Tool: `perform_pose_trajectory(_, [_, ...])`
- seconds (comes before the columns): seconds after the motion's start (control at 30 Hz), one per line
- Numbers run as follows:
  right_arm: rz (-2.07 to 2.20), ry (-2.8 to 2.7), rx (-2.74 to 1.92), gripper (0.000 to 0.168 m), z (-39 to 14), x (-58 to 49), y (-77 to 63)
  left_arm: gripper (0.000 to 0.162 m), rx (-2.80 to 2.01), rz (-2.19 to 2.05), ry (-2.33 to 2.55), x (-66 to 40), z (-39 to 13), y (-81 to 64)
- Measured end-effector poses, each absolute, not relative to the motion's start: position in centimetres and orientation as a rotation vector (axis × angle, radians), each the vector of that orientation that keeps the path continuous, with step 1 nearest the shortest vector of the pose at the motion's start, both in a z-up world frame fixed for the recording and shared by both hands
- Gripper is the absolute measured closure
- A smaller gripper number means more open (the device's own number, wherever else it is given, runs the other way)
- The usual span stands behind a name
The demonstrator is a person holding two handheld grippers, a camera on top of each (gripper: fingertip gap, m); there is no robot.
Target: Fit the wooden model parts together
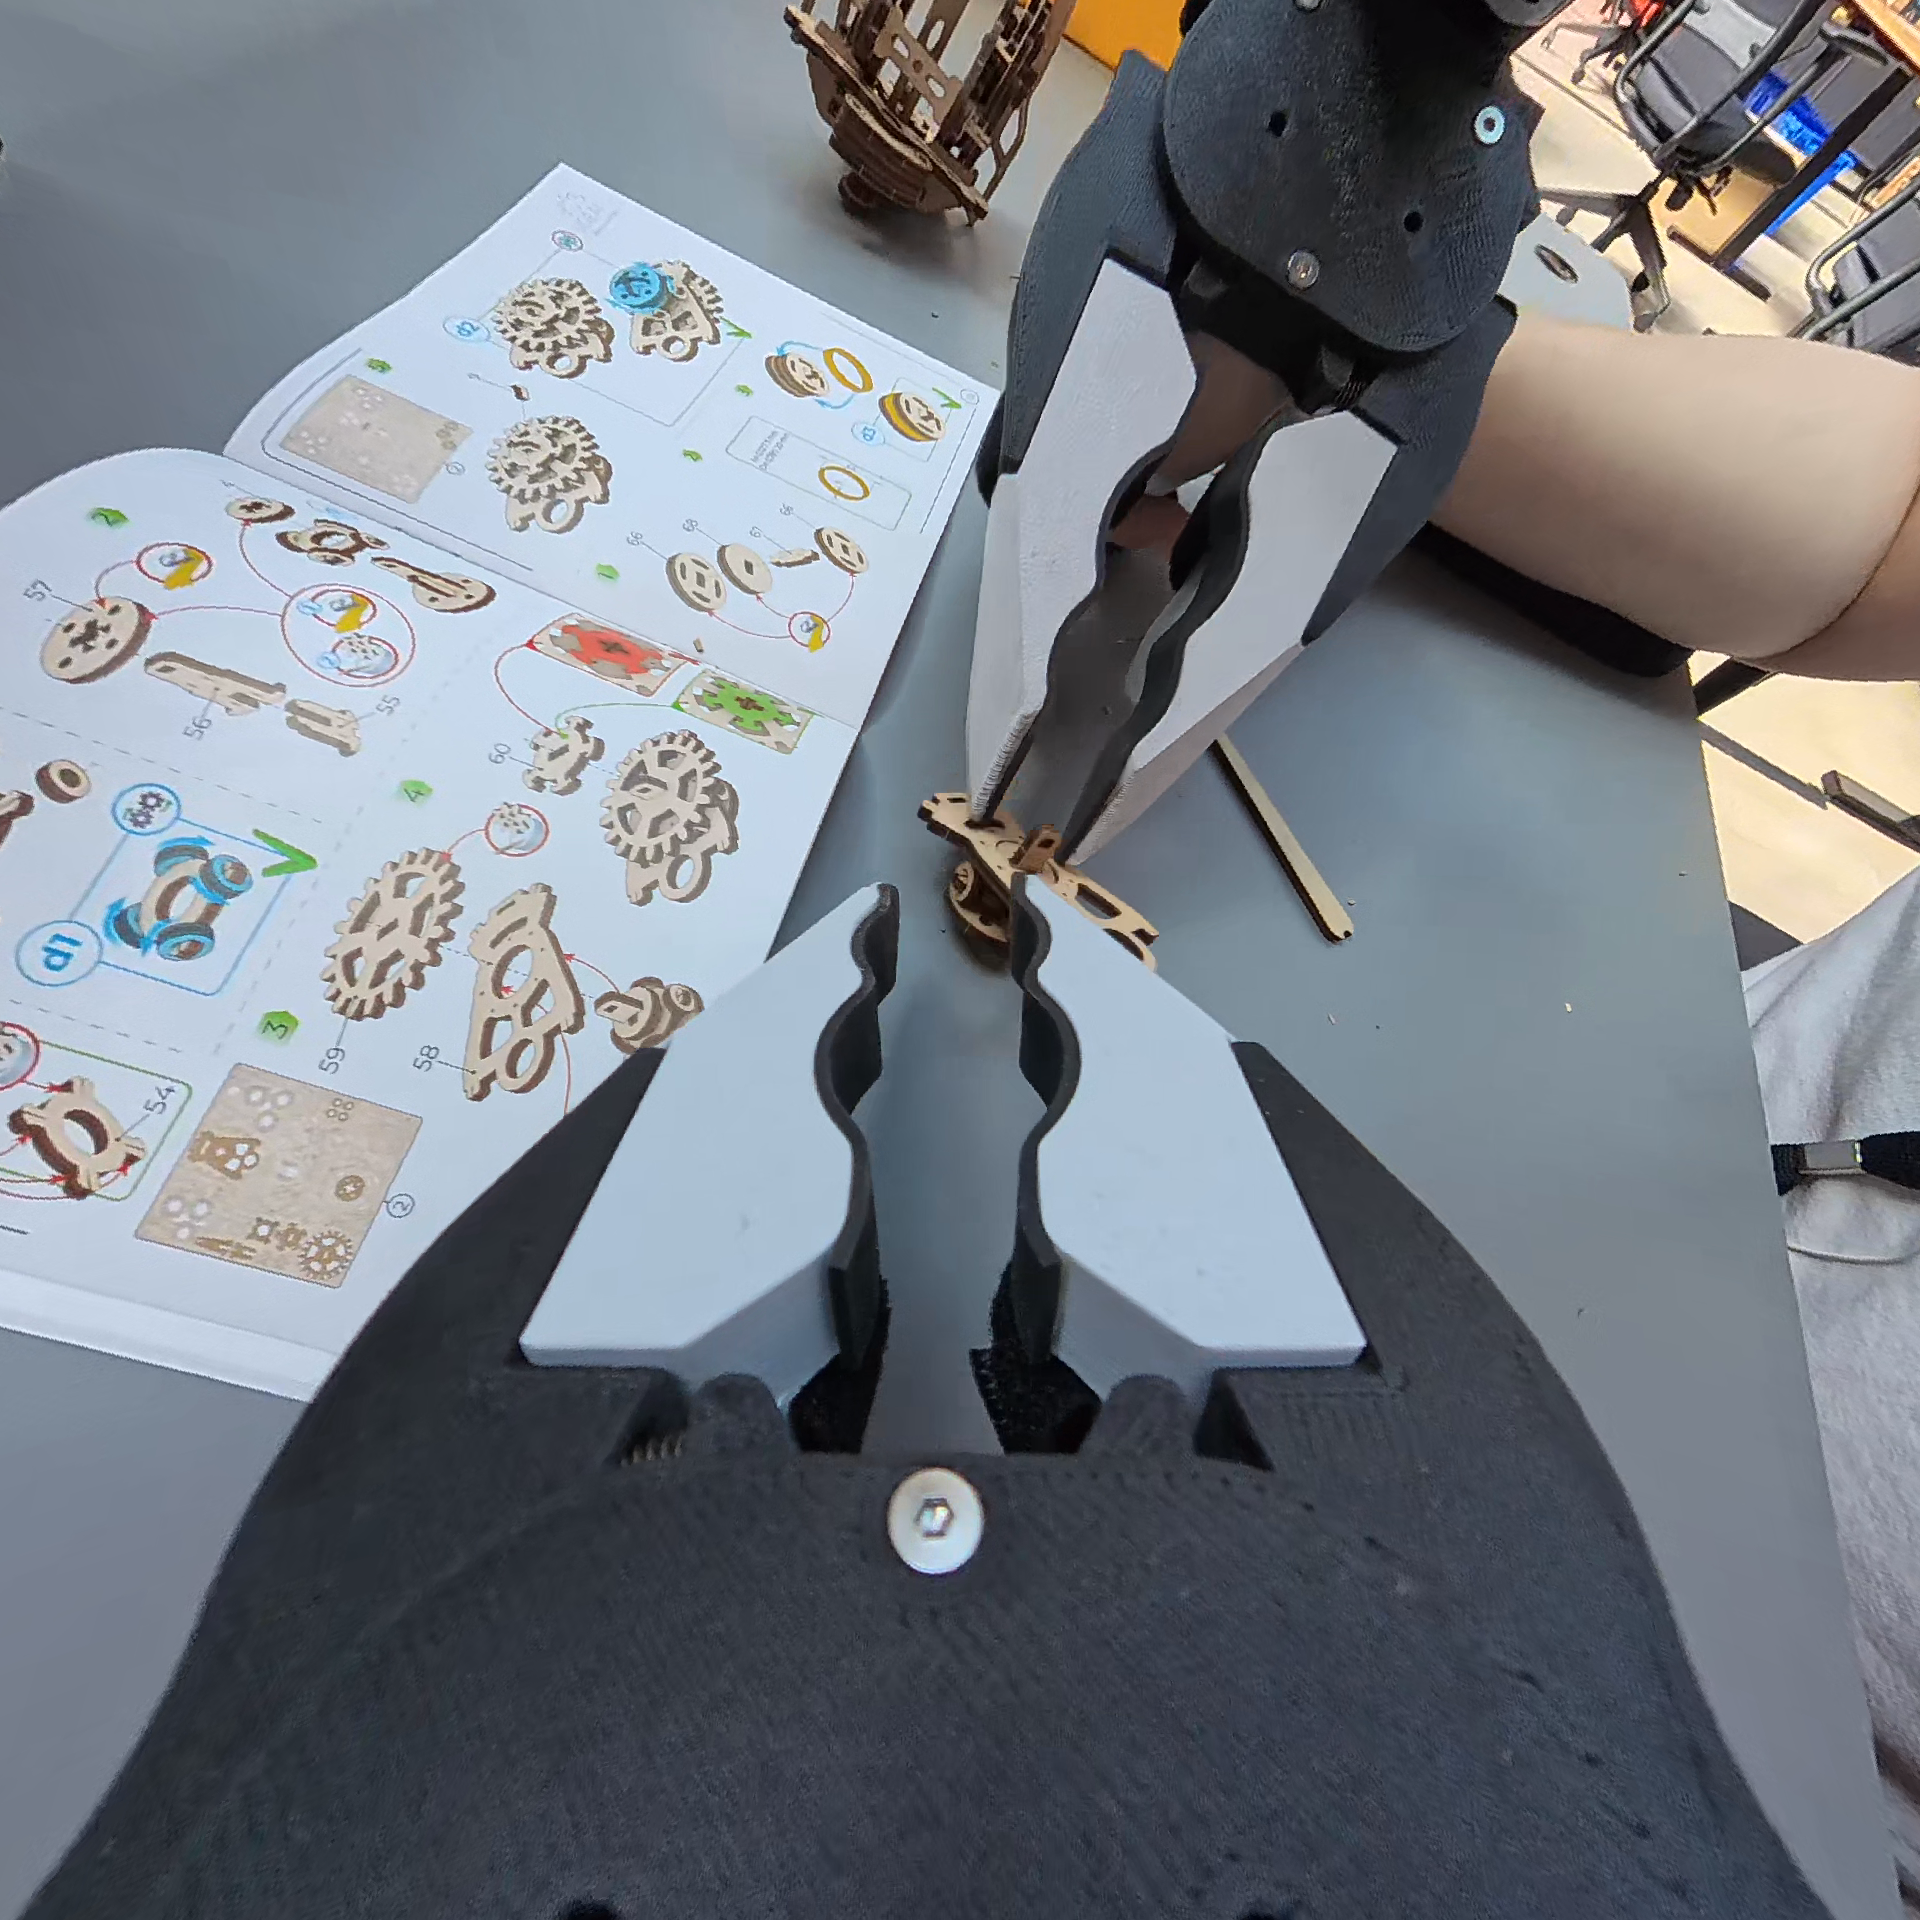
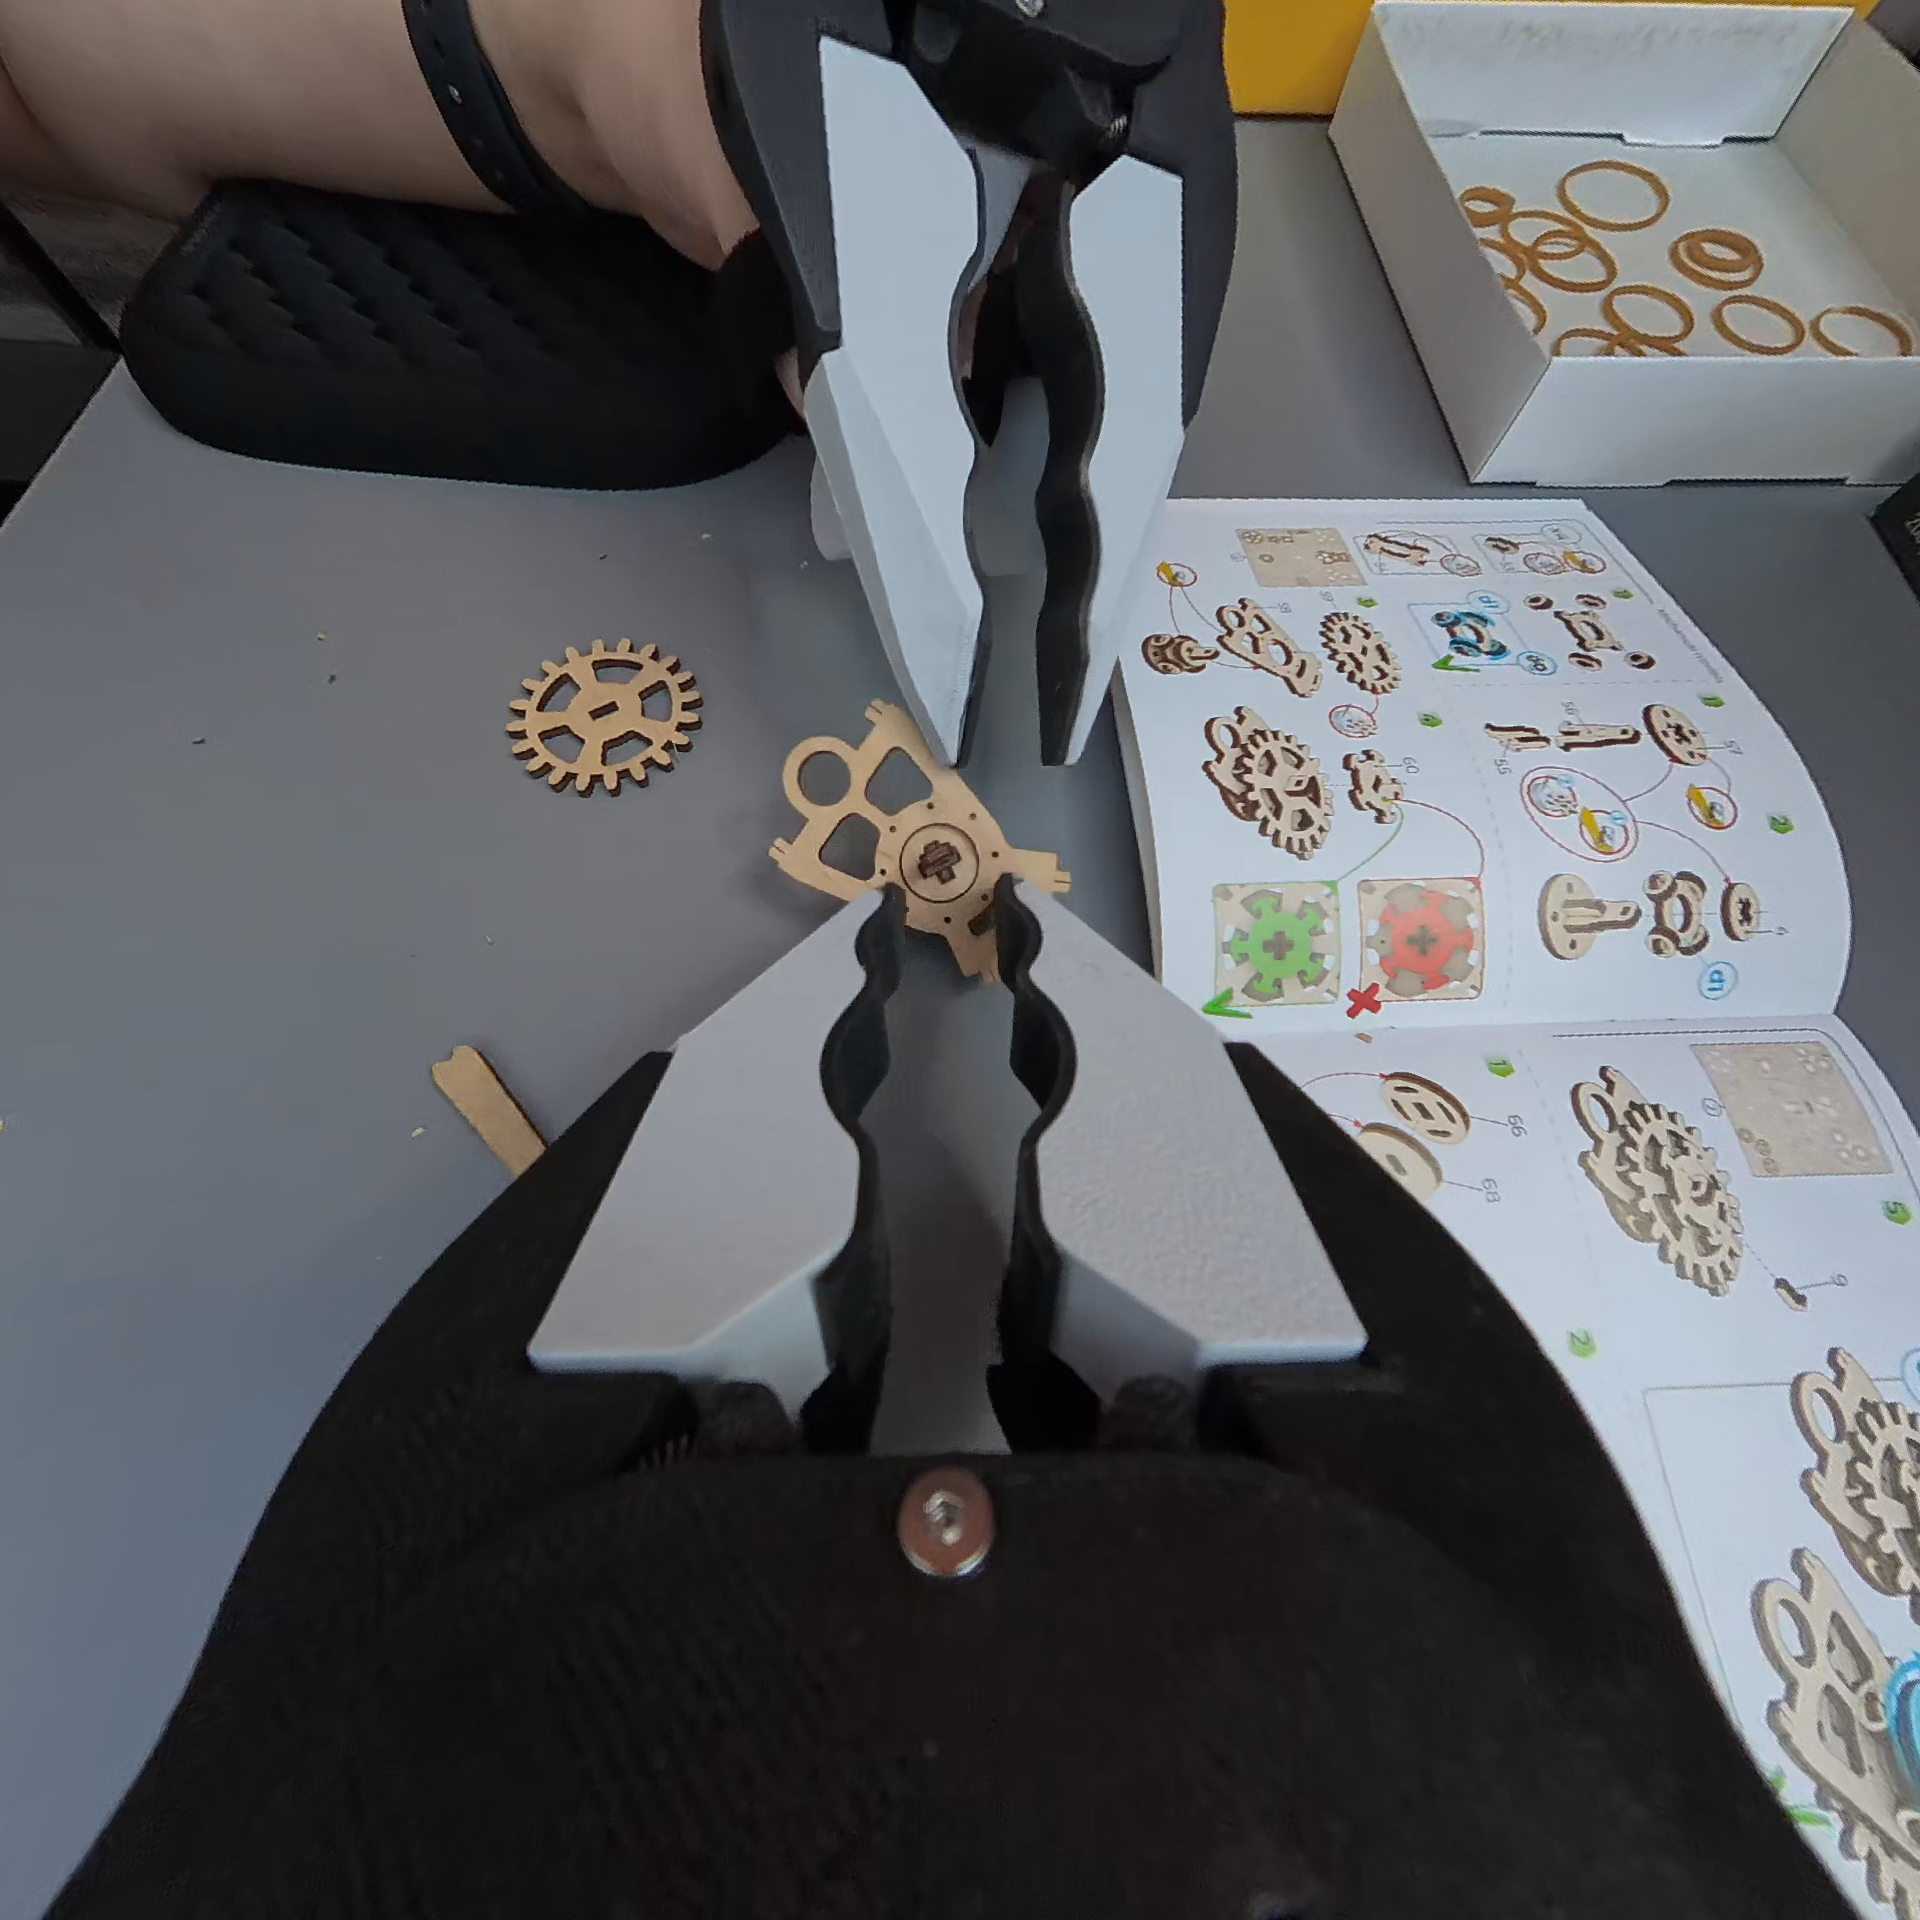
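Note:
A flat wooden plate with cut-out holes and a round hub (image 2: 914, 842) sits on the grey table (image 2: 260, 935); in the left wrist view (image 1: 1003, 847) a small peg stands on it. My right gripper (image 2: 945, 902) is closed on the plate's near lobe, one fingertip on each side; the left wrist view shows it (image 1: 1031, 836) coming down from above. My left gripper (image 1: 954, 902) is partly open and empty, with its tips just short of the plate; the right wrist view shows it (image 2: 1010, 756) at the plate's far edge. A loose wooden gear (image 2: 605, 717) lies to the left.
An open instruction booklet (image 2: 1507, 831) lies right of the plate. A thin wooden stick (image 2: 488, 1107) lies near my right gripper. A white box (image 2: 1662, 436) of wooden rings stands far right. A black arm pad (image 2: 416, 343) is behind. A built wooden model (image 1: 925, 94) stands far off. The tips of both grippers are at nearly the same place. The loose wooden gear (image 2: 605, 717) is about 9 centimetres from both grippers' fingertips.

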State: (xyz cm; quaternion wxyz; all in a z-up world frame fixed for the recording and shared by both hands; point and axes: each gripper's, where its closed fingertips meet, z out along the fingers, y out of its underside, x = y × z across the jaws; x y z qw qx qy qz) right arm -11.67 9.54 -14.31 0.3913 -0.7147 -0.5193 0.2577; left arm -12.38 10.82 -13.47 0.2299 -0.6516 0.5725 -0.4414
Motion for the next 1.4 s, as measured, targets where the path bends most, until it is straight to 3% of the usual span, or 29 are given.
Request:
perform_pose_trajectory(0.4, [0.659,-1.315,-1.802,0.149,-14.0,-12.2,9.5,0.162,-1.815,-1.219,1.608,-12.5,-13.8,10.5])
perform_pose_trajectory(1.0, [0.700,-1.298,-1.818,0.149,-14.0,-12.3,9.5,0.162,-1.865,-1.277,1.605,-12.5,-14.1,10.4])
perform_pose_trajectory(1.13, [0.703,-1.292,-1.793,0.142,-13.5,-12.4,9.4,0.150,-1.841,-1.364,1.511,-12.7,-12.8,11.0])
perform_pose_trajectory(1.4, [0.687,-1.247,-1.805,0.143,-13.0,-10.9,9.5,0.149,-1.813,-1.574,1.339,-13.9,-10.1,11.7])
